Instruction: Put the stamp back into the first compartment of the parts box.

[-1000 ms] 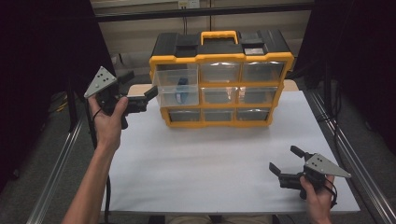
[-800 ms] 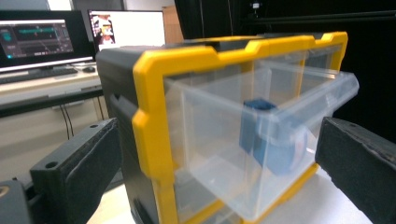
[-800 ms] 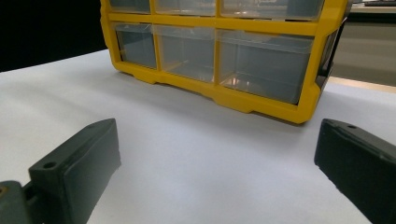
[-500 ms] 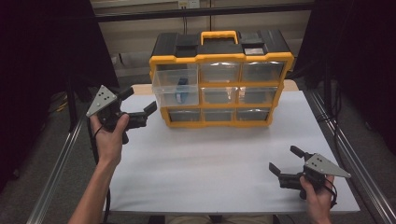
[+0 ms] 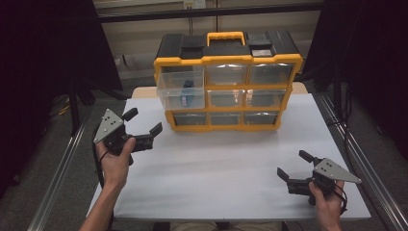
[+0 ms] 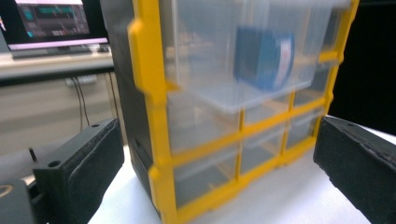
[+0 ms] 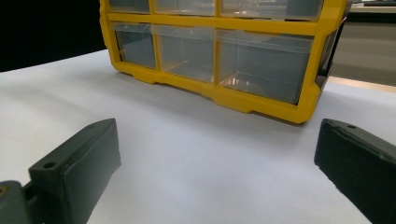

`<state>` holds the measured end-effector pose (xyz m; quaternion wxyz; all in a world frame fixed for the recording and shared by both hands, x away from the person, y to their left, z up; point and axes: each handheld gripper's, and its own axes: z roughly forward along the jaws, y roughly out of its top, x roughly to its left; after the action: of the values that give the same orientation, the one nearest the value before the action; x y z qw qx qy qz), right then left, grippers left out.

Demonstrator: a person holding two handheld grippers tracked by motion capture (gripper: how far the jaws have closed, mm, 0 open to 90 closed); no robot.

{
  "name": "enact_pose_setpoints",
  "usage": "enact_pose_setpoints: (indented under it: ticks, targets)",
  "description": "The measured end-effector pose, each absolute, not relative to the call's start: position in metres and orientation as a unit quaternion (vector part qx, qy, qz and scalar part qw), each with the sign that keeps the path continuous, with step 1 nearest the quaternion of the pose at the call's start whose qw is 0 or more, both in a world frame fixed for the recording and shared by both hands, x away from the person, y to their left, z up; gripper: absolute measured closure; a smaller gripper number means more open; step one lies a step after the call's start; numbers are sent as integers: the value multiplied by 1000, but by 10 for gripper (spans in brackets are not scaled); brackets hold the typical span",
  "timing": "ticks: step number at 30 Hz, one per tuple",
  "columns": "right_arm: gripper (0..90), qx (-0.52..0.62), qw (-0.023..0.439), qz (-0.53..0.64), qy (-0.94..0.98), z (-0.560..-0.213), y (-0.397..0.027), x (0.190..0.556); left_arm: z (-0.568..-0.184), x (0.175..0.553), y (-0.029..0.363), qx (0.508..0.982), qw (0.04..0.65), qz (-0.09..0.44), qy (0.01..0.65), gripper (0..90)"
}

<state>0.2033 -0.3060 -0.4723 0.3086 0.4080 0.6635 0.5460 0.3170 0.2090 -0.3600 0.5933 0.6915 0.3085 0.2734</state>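
Looking down on a white table (image 5: 216, 168) that is sitting between two metal rails, with dark curtains hanging on both sides and a pale wall running behind, I am seeing a yellow and black organizer (image 5: 228, 79) standing at the far edge, its handle up. Its top left drawer (image 5: 182, 89) is sticking out toward me, and a blue box (image 5: 187, 90) is lying inside it; in the left gripper view that box (image 6: 264, 58) is showing through the clear drawer front, and a monitor (image 6: 51, 21) is glowing on a desk behind. My left gripper (image 5: 143, 129) is hovering over the table's left edge, jaws spread and holding nothing, and it is now sitting lower and nearer to me than a second ago, when it was up beside the drawer. My right gripper (image 5: 294, 165) is resting near the front right corner, jaws also spread wide, unchanged from the earlier frames.
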Motion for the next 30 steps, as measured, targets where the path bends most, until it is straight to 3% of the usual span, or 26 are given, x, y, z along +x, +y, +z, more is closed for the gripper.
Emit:
enact_pose_setpoints:
  ticks: [16, 30]
  targets:
    - [0, 407, 307, 546, 665, -472, -306, 202, -425, 308, 220, 706, 555, 275, 343, 20]
    - [0, 406, 309, 545, 665, -472, -306, 202, -450, 279, 232, 708, 553, 255, 358, 21]
